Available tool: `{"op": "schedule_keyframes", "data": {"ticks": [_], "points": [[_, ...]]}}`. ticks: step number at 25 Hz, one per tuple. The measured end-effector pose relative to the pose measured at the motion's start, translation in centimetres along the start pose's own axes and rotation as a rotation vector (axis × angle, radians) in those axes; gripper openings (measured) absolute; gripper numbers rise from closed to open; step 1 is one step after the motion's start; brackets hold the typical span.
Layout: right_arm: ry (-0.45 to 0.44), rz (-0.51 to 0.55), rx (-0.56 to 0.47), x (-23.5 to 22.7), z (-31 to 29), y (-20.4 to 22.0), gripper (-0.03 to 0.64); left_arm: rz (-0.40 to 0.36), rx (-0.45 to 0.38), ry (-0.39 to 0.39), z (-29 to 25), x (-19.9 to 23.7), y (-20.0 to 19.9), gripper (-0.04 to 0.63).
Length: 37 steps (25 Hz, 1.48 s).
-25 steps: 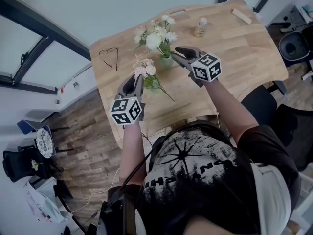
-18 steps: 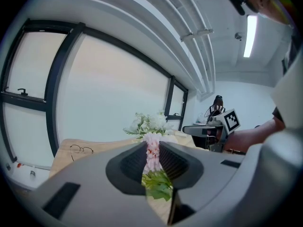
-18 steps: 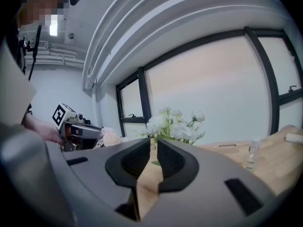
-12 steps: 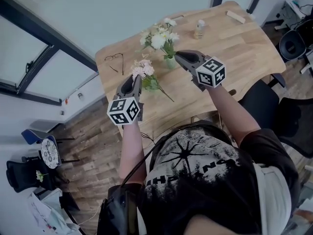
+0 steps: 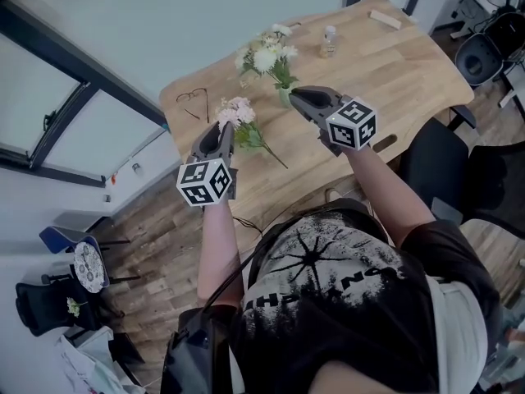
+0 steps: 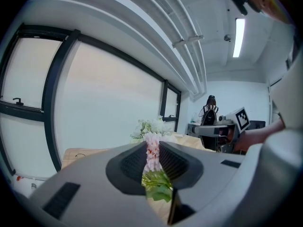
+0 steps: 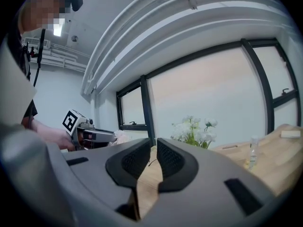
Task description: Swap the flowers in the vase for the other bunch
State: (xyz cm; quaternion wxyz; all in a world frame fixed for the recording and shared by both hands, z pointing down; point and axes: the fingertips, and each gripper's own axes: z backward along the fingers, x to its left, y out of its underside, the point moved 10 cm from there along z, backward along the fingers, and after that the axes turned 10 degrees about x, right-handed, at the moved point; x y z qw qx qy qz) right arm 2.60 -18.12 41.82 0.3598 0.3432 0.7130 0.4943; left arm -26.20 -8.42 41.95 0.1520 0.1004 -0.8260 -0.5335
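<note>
A bunch of white flowers [image 5: 267, 56] stands in a small glass vase [image 5: 284, 98] on the wooden table [image 5: 394, 80]. My right gripper [image 5: 294, 96] hovers right beside the vase, shut, with nothing between its jaws [image 7: 152, 152]. From it, the white flowers [image 7: 194, 129] show ahead to the right. My left gripper [image 5: 216, 138] is shut on the stems of a pink bunch [image 5: 238, 113], held above the table's left part. In the left gripper view the pink blooms [image 6: 152, 150] and green leaves sit between the pads.
A pair of glasses [image 5: 193, 98] lies near the table's left corner. A small bottle [image 5: 329, 41] and a wooden block [image 5: 384, 19] sit at the far side. Office chairs [image 5: 480, 56] stand to the right; a window wall runs behind the table.
The right gripper's jaws have closed from open to shut with nothing in them. Both hands rose a little, and the pink bunch went up with the left one.
</note>
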Motion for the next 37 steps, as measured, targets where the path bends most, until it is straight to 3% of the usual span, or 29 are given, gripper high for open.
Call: {"op": "schedule_keyframes", "data": {"ticks": [37], "points": [[0.025, -0.005, 0.047, 1.7, 0.5, 2.0, 0.041, -0.019, 0.006, 0.025, 0.4, 0.3, 0.6, 0.091]]}}
